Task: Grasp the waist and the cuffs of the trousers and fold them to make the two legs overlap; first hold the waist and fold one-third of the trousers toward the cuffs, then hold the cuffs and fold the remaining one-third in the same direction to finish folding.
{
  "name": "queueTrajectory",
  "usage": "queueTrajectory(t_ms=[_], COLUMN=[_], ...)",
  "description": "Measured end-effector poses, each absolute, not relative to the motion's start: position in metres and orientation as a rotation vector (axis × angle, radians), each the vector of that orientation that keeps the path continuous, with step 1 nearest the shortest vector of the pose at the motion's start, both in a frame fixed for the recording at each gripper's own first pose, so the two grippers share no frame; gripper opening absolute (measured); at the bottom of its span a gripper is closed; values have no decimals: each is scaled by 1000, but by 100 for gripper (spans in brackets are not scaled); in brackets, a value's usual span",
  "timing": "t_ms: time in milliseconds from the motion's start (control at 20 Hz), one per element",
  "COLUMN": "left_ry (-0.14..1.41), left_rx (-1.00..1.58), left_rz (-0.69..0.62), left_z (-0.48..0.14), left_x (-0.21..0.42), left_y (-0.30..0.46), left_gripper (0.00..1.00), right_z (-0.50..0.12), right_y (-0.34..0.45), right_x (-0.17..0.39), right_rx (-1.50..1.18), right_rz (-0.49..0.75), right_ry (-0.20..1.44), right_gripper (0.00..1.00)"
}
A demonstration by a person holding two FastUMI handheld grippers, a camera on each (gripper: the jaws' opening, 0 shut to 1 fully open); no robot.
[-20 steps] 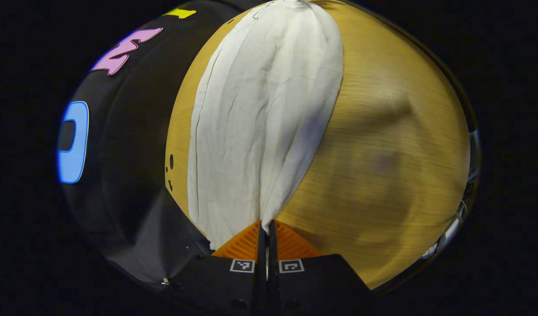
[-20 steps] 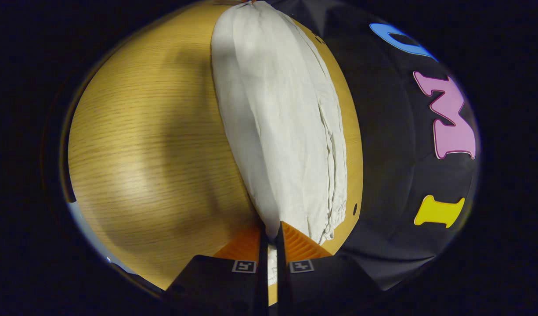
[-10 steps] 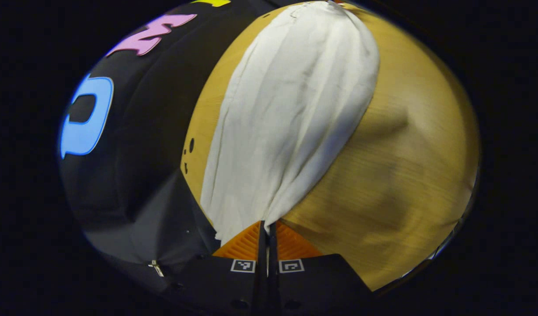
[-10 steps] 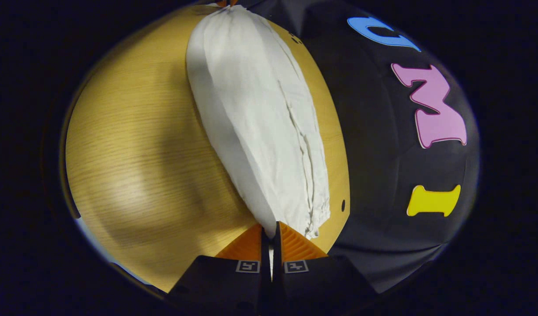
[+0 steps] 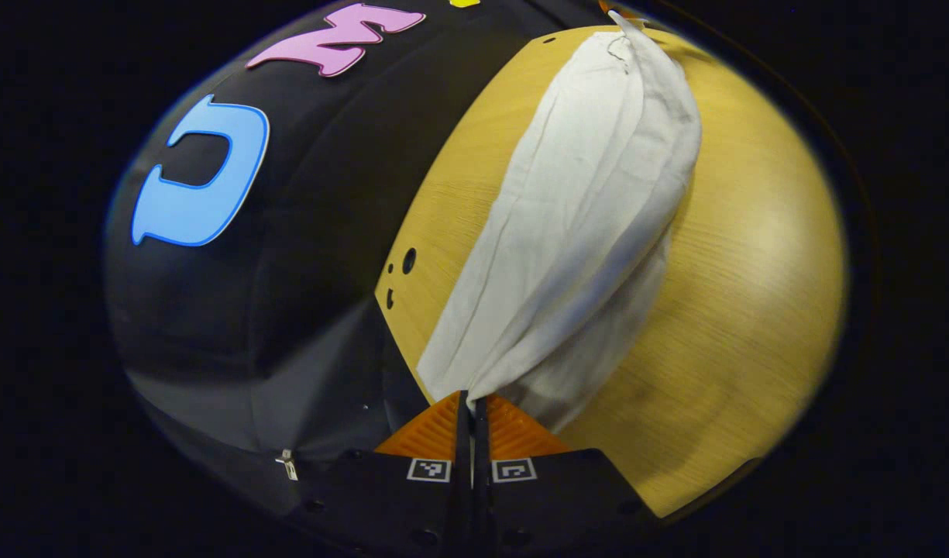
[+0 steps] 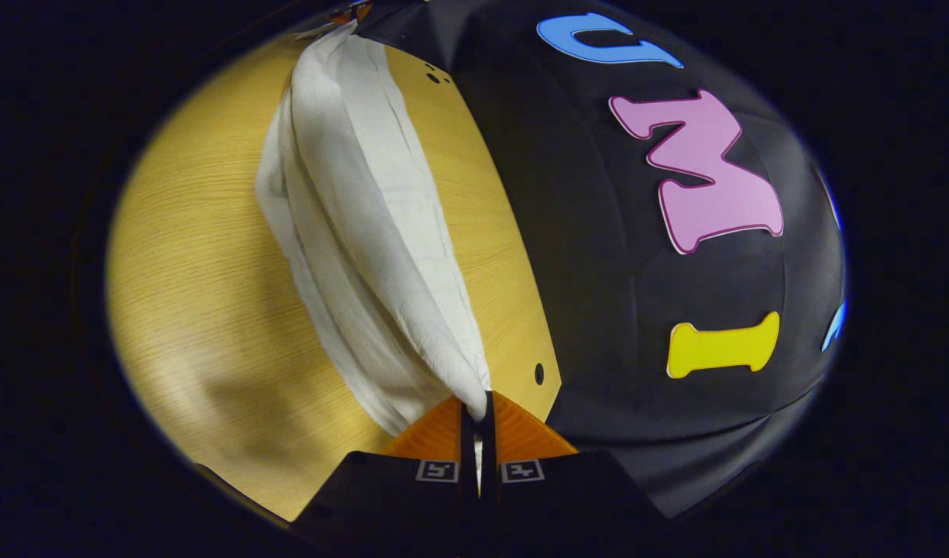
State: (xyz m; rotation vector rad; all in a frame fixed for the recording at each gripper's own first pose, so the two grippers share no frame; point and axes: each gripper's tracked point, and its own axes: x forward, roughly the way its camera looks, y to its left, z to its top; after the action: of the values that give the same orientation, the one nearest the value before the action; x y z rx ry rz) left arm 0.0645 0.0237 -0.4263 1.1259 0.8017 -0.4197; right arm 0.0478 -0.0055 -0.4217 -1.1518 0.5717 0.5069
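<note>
In the left gripper view, the left gripper [image 5: 471,399] is pinching one end of the white trousers [image 5: 590,225], which are running up through frame centre over the wooden table [image 5: 753,263]. In the right gripper view, the right gripper [image 6: 478,399] is pinching the other end at lower centre. The cloth is sagging, looking soft and light; corners seem the best hold.

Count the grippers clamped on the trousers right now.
2. The left gripper pinches one end of the white trousers; the right gripper pinches the opposite end. The cloth hangs between them over the wooden table.
</note>
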Motion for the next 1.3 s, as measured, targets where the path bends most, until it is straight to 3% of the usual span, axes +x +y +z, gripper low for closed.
queueTrajectory(t_ms=[250,450,850,900,1000,1150,1250,1300], left_ry=[797,874,944,950,954,958,975,968], left_rx=[1090,1073,1147,1149,1152,1161,1185,1204], left_rz=[-351,-331,-348,-349,-353,-360,-339,-325], left_z=[-419,-449,-495,-499,-504,-511,-515,-513], left_x=[106,122,140,140,141,144,142,145], left_y=[16,13,7,8,8,8,15,20], left_gripper=[5,5,5,5,5,6,12,32], right_z=[-434,-459,-513,-517,-525,-535,-526,-527], right_y=[-7,-2,4,4,3,-1,-3,-7], right_x=[82,100,119,121,122,124,133,133], right_rx=[-1129,-1140,-1119,-1122,-1130,-1137,-1134,-1112], right_rz=[461,469,520,529,547,536,499,486], right_ry=[587,620,700,706,714,736,714,722], right_gripper=[5,5,5,10,5,9,41,57])
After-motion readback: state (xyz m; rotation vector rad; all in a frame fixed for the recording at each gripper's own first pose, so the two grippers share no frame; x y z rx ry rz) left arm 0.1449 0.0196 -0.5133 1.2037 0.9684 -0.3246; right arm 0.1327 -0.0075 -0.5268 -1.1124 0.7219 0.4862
